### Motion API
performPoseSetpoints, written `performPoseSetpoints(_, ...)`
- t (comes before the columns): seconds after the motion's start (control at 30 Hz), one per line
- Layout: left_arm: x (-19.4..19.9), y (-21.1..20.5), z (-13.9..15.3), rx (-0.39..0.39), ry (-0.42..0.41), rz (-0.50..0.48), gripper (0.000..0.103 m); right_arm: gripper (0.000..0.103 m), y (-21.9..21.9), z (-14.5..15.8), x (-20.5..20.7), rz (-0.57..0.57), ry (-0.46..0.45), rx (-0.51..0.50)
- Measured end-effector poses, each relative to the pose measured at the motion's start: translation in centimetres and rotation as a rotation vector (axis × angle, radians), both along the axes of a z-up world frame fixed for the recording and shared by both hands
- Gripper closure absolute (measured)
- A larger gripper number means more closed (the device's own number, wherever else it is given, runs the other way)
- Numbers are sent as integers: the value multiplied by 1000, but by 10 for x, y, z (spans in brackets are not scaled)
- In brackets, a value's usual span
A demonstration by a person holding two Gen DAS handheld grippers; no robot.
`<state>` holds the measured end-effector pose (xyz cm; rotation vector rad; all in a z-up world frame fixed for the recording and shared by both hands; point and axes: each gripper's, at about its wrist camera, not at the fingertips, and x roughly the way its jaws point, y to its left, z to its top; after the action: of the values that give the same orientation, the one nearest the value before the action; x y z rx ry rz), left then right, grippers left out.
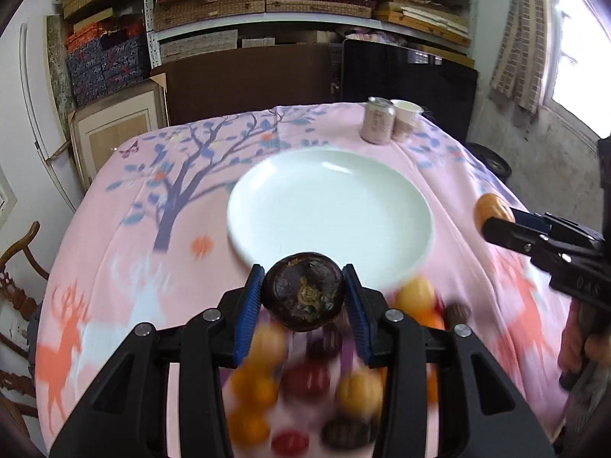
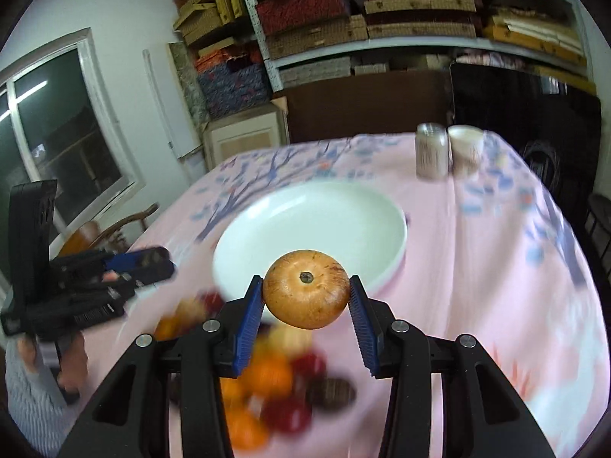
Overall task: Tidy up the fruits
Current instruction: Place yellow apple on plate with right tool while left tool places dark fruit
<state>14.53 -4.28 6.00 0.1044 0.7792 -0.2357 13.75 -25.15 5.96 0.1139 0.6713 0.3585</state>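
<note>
- Gripping at their widest sides, the left gripper (image 1: 303,297) is closed on a dark mangosteen (image 1: 303,292) and the right gripper (image 2: 305,297) on a tan apple (image 2: 305,289), above the plate's (image 1: 244,225) near rim.
- Both seem firm, smooth and light; pressing harder may bruise them.
- More fruits (image 2: 267,381) lie near the table's (image 1: 114,229) front edge.

- Left gripper (image 1: 303,297): black angular frame, ribbed blue pads, round silver screws on its arms.
- Right gripper (image 2: 306,299): the same black-and-blue build.
- Person's sleeve (image 2: 28,400): light grey ribbed knit.
</note>
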Motion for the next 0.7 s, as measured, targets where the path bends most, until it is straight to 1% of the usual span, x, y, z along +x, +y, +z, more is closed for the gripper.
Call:
performPoseSetpoints(0.07,26,-9,-9,7,24,19,62,58,8,-6,28,-17,14,-20)
performPoseSetpoints(0.1,37,-12,-16,7,46,25,62,58,14,-16,45,-32,27,-46)
performPoseSetpoints(0.2,65,-12,-38,-16,119,34,62,57,24,-40,69,-29,67,-83)
performPoseSetpoints(0.23,69,-11,-43,-15,128,36,61,57,25,-45,71,-28,76,-88)
performPoseSetpoints(0.27,74,-11,-48,-14,131,39,58,57,27,-50,73,-30,87,-98)
performPoseSetpoints(0.3,74,-10,-52,-21,132,35,50,56,27,-55,75,-32,96,-106)
performPoseSetpoints(0.33,75,-10,-54,-38,135,22,40,51,26,-57,76,-30,92,-97)
performPoseSetpoints(0.4,73,-11,-56,-31,126,7,33,43,23,-54,74,-44,65,-89)
performPoseSetpoints(0.5,69,-10,-55,-2,108,7,32,43,20,-46,67,-52,31,-72)
performPoseSetpoints(0.57,68,-4,-53,-21,110,22,32,42,17,-41,63,-60,6,-67)
performPoseSetpoints(0.6,67,0,-51,-33,109,31,32,39,14,-37,58,-70,-13,-65)
performPoseSetpoints(0.63,64,5,-48,-45,103,43,30,35,11,-35,55,-78,-27,-62)
performPoseSetpoints(0.67,62,9,-45,-53,94,54,28,34,9,-33,52,-86,-40,-60)
performPoseSetpoints(0.7,59,12,-43,-55,87,63,23,34,5,-32,48,-96,-53,-55)
